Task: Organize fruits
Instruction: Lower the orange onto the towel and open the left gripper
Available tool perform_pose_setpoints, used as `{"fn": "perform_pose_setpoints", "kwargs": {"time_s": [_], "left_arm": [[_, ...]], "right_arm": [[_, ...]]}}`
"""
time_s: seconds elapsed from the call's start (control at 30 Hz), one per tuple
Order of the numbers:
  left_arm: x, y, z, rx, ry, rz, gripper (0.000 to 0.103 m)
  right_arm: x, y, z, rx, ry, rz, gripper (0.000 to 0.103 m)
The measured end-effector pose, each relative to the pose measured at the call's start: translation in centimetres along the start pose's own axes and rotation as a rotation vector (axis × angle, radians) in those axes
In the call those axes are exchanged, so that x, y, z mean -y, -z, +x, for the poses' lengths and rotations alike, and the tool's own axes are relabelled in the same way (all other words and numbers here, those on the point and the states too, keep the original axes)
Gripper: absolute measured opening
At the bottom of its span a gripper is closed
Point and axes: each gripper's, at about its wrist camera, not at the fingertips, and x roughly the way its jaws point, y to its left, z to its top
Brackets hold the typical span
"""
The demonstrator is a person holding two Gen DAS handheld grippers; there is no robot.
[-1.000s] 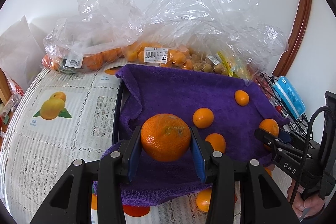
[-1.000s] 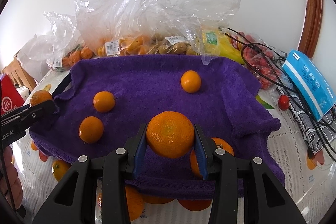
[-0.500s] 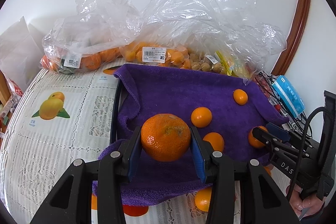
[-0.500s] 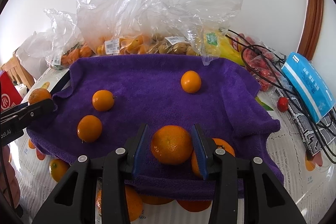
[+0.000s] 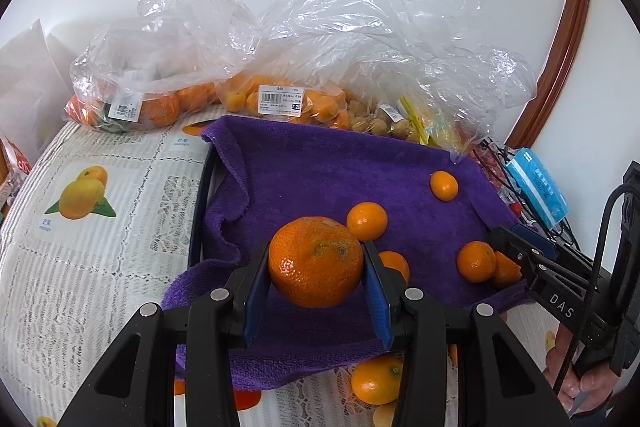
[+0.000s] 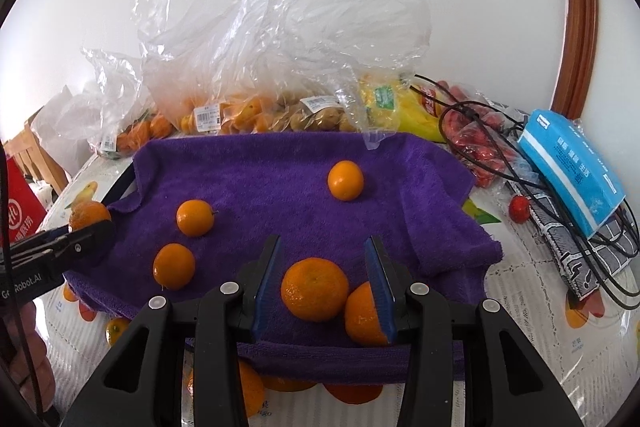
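Observation:
A purple towel (image 5: 320, 163) (image 6: 280, 187) lies on the table with several small oranges on it. My left gripper (image 5: 316, 254) is shut on a large orange (image 5: 316, 267), held just above the towel's near left edge. In the right wrist view that gripper (image 6: 96, 229) and its orange (image 6: 86, 213) show at the left. My right gripper (image 6: 324, 246) (image 5: 507, 237) stands open over the towel's near edge. An orange (image 6: 315, 289) lies on the towel between its blue pads, touching neither. A second orange (image 6: 360, 315) sits right beside it.
Clear plastic bags of fruit (image 5: 280, 99) (image 6: 256, 115) line the wall behind the towel. A blue tissue pack (image 6: 568, 163), black cables (image 6: 500, 147) and a small red tomato (image 6: 519, 204) lie at the right. A loose orange (image 5: 376, 379) sits on the fruit-print tablecloth (image 5: 100, 227) before the towel.
The orange held in my right gripper has dropped out of the jaws onto the towel beside another orange. The left gripper still holds its orange in the same place.

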Motion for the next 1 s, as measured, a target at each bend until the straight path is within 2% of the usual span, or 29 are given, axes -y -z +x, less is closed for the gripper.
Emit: {"fn": "perform_pose_setpoints", "kwargs": {"time_s": [0.4, 1.0], "left_arm": [[1.3, 0.6, 0.9, -0.027, -0.008, 0.035, 0.041], [1.2, 0.5, 1.6, -0.062, -0.011, 0.015, 0.041]], "right_arm": [[0.0, 0.0, 0.1, -0.007, 0.007, 0.0, 0.042], [-0.1, 0.0, 0.4, -0.024, 0.016, -0.011, 0.043]]}}
